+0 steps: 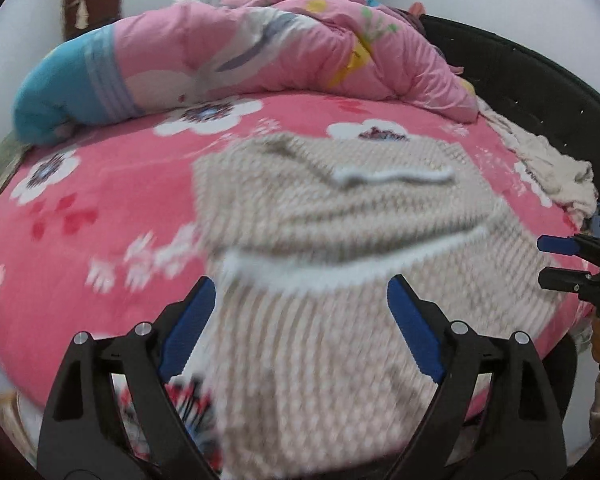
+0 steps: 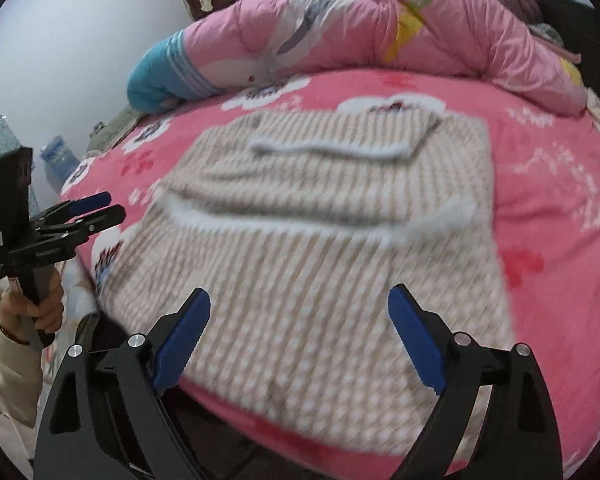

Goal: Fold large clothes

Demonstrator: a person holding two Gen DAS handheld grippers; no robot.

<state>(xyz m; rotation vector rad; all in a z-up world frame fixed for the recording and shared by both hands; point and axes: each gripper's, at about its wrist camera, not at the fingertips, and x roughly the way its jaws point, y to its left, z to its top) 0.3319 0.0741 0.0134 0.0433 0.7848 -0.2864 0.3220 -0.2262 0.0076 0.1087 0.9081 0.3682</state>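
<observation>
My left gripper point(image 1: 302, 294) and right gripper point(image 2: 299, 308) both hang wide apart and empty above the near end of the beige knitted garment point(image 1: 340, 240), which lies partly folded on the pink flowered bedspread point(image 1: 100, 184). Motion blur smears the knit; the small lettering on the left gripper's body is unreadable.

Knit garment point(image 1: 340, 240) smeared by motion blur, stitch detail lost; near hem cut off behind left hand-held gripper point(image 1: 300, 296). Bed point(image 2: 560, 208) edges cropped by frame.
</observation>
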